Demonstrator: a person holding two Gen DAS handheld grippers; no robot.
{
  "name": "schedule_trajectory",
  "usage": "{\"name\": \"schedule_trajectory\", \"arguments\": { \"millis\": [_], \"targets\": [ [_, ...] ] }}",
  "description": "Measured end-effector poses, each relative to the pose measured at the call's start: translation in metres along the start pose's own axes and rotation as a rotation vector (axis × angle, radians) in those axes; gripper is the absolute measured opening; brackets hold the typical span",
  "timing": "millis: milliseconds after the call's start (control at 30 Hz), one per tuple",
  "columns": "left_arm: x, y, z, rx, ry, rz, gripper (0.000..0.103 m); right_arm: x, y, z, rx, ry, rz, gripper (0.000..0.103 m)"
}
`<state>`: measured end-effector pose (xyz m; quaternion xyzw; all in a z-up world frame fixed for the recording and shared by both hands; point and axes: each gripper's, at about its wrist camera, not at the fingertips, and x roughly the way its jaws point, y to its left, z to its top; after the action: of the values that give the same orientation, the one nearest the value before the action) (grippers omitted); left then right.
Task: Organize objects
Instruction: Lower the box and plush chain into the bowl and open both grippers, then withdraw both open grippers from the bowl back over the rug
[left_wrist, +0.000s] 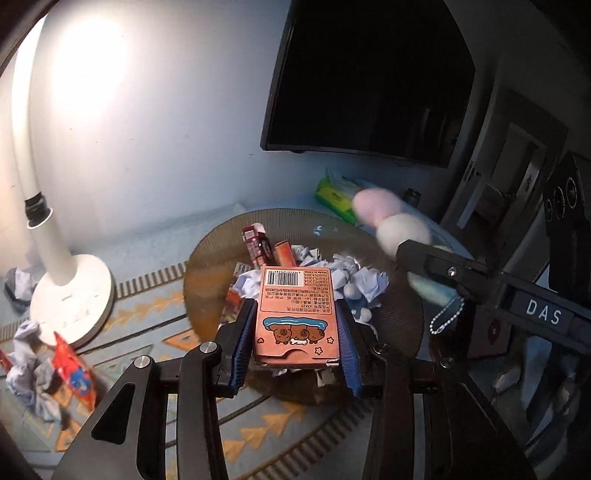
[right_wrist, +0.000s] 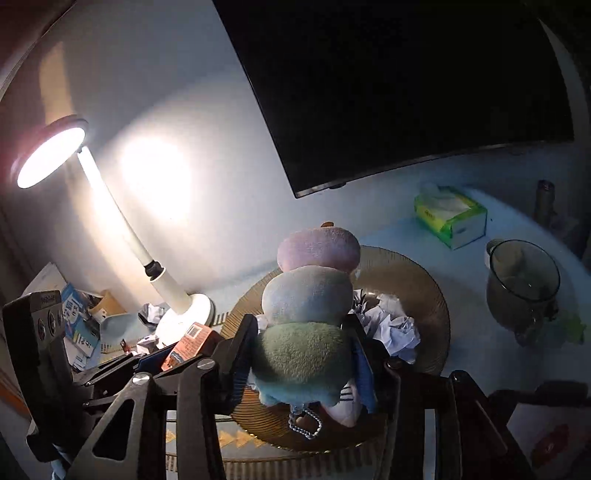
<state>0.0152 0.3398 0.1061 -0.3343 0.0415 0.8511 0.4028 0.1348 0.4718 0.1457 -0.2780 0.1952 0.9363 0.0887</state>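
An orange card box (left_wrist: 295, 317) with a barcode and cartoon animals stands upright between the blue pads of my left gripper (left_wrist: 295, 306), which is shut on it above an amber ribbed glass bowl (left_wrist: 207, 266). The bowl holds crumpled paper (left_wrist: 362, 284) and red wrappers (left_wrist: 256, 243). My right gripper (right_wrist: 301, 321) is shut on a plush toy (right_wrist: 306, 302) of pink, grey and green balls with a bead chain (right_wrist: 306, 428), also over the bowl (right_wrist: 424, 288). In the left wrist view the plush toy (left_wrist: 402, 229) is blurred at the right.
A lit white desk lamp (left_wrist: 70, 295) stands left of the bowl, with crumpled paper and a red wrapper (left_wrist: 70, 365) on the patterned mat. A dark screen (left_wrist: 369, 74) hangs on the wall. A green tissue box (right_wrist: 450, 218) and a glass jug (right_wrist: 524, 288) stand at the right.
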Motion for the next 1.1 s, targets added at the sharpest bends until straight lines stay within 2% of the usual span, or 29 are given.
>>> {"name": "schedule_trajectory", "arguments": {
  "millis": [67, 133, 167, 233, 300, 367, 400, 467, 600, 667, 767, 833, 900, 967, 1000, 1100],
  "targets": [
    [0.006, 0.001, 0.000, -0.028, -0.016, 0.040, 0.057, 0.010, -0.008, 0.004, 0.003, 0.032, -0.015, 0.065],
    [0.002, 0.010, -0.002, -0.072, 0.007, 0.021, 0.060, 0.006, -0.014, 0.004, 0.018, 0.026, -0.049, 0.066],
    [-0.007, 0.014, -0.005, -0.077, -0.001, 0.020, 0.060, 0.004, -0.016, 0.004, 0.022, 0.026, -0.043, 0.066],
    [-0.034, 0.025, -0.013, -0.071, -0.037, 0.071, 0.068, -0.005, -0.015, -0.004, 0.024, 0.021, -0.018, 0.067],
    [-0.065, 0.041, -0.026, -0.094, -0.080, 0.116, 0.081, -0.014, -0.007, -0.014, 0.013, 0.013, -0.006, 0.067],
    [-0.097, 0.064, -0.045, -0.139, -0.102, 0.168, 0.083, -0.023, 0.007, -0.028, 0.002, 0.010, 0.031, 0.068],
    [-0.112, 0.076, -0.058, -0.157, -0.107, 0.205, 0.084, -0.025, 0.016, -0.035, -0.001, 0.010, 0.052, 0.069],
    [-0.135, 0.103, -0.086, -0.195, -0.094, 0.325, 0.085, -0.027, 0.038, -0.055, -0.012, 0.022, 0.102, 0.073],
    [-0.157, 0.159, -0.147, -0.285, -0.036, 0.511, 0.085, -0.016, 0.099, -0.105, -0.095, 0.090, 0.190, 0.074],
    [-0.164, 0.184, -0.173, -0.331, -0.007, 0.568, 0.085, 0.000, 0.132, -0.131, -0.160, 0.140, 0.214, 0.080],
    [-0.170, 0.205, -0.198, -0.371, -0.002, 0.571, 0.085, 0.031, 0.168, -0.160, -0.254, 0.189, 0.187, 0.080],
    [-0.168, 0.218, -0.202, -0.423, 0.017, 0.519, 0.085, 0.049, 0.179, -0.171, -0.297, 0.214, 0.151, 0.080],
    [-0.167, 0.229, -0.206, -0.474, 0.017, 0.488, 0.085, 0.061, 0.178, -0.179, -0.298, 0.232, 0.131, 0.080],
    [-0.165, 0.233, -0.210, -0.507, 0.041, 0.490, 0.085, 0.075, 0.170, -0.186, -0.280, 0.261, 0.114, 0.080],
    [-0.164, 0.230, -0.209, -0.496, 0.041, 0.498, 0.088, 0.082, 0.168, -0.188, -0.269, 0.294, 0.092, 0.080],
    [-0.160, 0.226, -0.209, -0.477, 0.058, 0.500, 0.092, 0.080, 0.169, -0.187, -0.270, 0.281, 0.103, 0.082]
  ]
}}
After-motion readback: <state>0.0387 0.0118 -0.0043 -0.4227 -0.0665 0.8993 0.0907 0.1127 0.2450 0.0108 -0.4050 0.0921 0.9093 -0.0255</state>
